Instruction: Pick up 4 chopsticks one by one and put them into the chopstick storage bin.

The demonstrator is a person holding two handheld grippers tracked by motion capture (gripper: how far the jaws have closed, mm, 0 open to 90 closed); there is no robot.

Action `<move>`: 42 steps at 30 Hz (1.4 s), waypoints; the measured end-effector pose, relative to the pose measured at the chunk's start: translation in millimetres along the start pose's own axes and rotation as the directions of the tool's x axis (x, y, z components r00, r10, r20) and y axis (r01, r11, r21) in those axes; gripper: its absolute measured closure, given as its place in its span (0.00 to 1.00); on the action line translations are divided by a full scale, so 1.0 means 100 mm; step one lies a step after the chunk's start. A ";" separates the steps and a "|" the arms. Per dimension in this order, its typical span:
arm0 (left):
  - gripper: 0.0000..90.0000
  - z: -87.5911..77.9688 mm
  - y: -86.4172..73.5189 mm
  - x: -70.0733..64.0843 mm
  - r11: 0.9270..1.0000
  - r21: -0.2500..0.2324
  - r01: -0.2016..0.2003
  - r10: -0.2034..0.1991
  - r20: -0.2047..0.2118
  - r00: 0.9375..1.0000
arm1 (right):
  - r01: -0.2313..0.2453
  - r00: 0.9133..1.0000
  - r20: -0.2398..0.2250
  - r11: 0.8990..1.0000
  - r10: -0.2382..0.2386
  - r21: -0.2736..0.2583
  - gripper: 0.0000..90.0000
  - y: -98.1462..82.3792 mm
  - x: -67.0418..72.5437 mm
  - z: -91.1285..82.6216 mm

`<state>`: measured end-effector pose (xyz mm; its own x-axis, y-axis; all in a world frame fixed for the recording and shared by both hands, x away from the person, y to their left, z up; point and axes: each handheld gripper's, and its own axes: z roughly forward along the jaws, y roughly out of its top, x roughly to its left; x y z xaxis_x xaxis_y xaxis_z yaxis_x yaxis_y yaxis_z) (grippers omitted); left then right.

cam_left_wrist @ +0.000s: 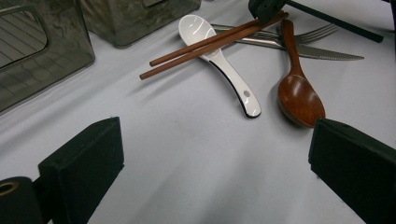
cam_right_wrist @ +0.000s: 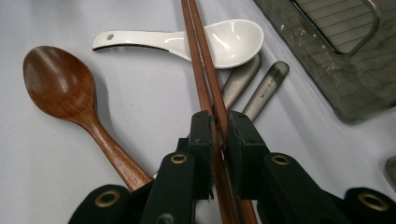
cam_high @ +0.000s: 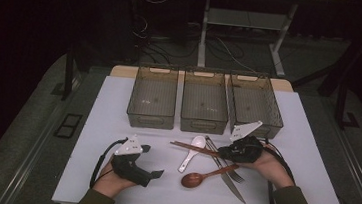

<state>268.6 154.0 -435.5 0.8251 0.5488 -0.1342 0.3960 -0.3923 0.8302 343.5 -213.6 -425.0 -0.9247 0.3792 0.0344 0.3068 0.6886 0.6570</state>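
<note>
Right gripper view: the right gripper [cam_right_wrist: 218, 128] is clenched on the pair of chopsticks [cam_right_wrist: 201, 70], both pads pressing the sticks. The chopsticks lie across the white spoon [cam_right_wrist: 219, 39] on the tabletop [cam_high: 116, 126], beside the wooden spoon [cam_right_wrist: 60, 84], in front of the bins [cam_high: 205, 102]. The left gripper [cam_left_wrist: 210, 154] rests released, well apart from the utensils.

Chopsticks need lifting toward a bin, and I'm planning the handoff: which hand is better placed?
Right. The right tool is already shut on the chopsticks, which cross the white spoon. The left tool stands open over bare table, apart from the cutlery.
</note>
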 end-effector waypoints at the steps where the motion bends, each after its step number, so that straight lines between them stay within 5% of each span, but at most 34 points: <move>1: 0.03 0.00 0.00 0.00 1.000 0.000 0.000 0.000 0.000 1.000 | 0.004 1.000 0.001 1.000 -0.004 0.004 0.89 0.00 0.00 0.00; 42: 0.03 0.01 0.00 0.00 1.000 0.001 0.001 -0.001 0.006 1.000 | 0.082 0.996 -0.031 0.996 -0.080 0.043 0.92 -0.01 0.01 0.13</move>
<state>268.7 153.4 -436.0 0.8272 0.5447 -0.1378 0.3969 -0.3929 0.8295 345.0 -206.0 -435.8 -0.9529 0.3034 0.0049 0.2398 0.7429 0.6249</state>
